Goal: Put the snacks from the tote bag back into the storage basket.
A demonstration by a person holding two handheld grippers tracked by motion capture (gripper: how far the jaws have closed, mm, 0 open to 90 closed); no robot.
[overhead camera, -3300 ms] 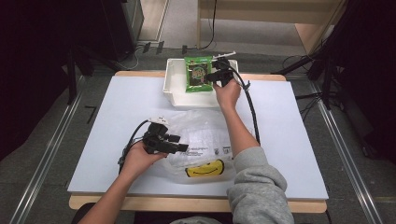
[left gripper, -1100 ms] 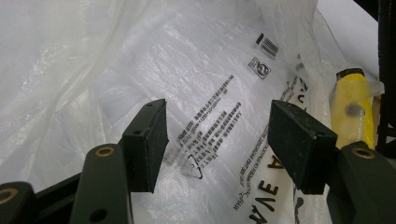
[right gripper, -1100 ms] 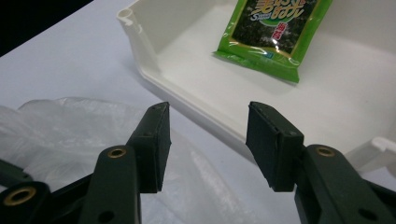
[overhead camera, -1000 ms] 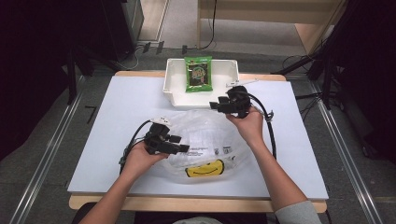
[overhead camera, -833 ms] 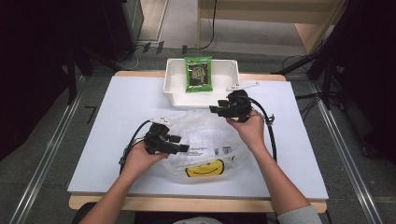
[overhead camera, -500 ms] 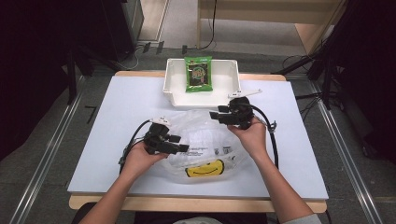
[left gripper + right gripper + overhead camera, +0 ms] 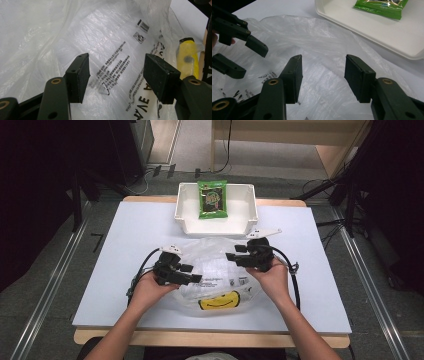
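We are working at a white worktop (image 7: pixel 125 270), and a clear plastic bag (image 7: pixel 215 270) is lying crumpled on its near half, between our two hands. The bag is bearing black printed text, a barcode and a yellow smiley face on the side nearest us. Behind the bag, at the far edge of the worktop, a white tray (image 7: pixel 240 212) is sitting, and a green snack packet (image 7: pixel 212 199) is lying flat in it, well apart from both grippers.

Our left gripper (image 7: pixel 192 277) is resting at the left part of the bag, pointing toward the middle. In the left gripper view its jaws are standing wide apart over the printed plastic (image 7: pixel 110 50), and the pads are pressing on nothing, so it is open. The yellow print (image 7: pixel 187 57) is showing through a fold at the right of that view.

Our right gripper (image 7: pixel 231 256) is hovering over the bag's far right part, pointing left toward the other gripper. In the right gripper view its jaws are also gaping wide above the wrinkled film (image 7: pixel 322 45); they have just been opening a little further, with nothing clamped between them. The left gripper (image 7: pixel 237 52) is showing farther off at the left, and the tray (image 7: pixel 372 27) with the packet (image 7: pixel 382 5) at the upper right
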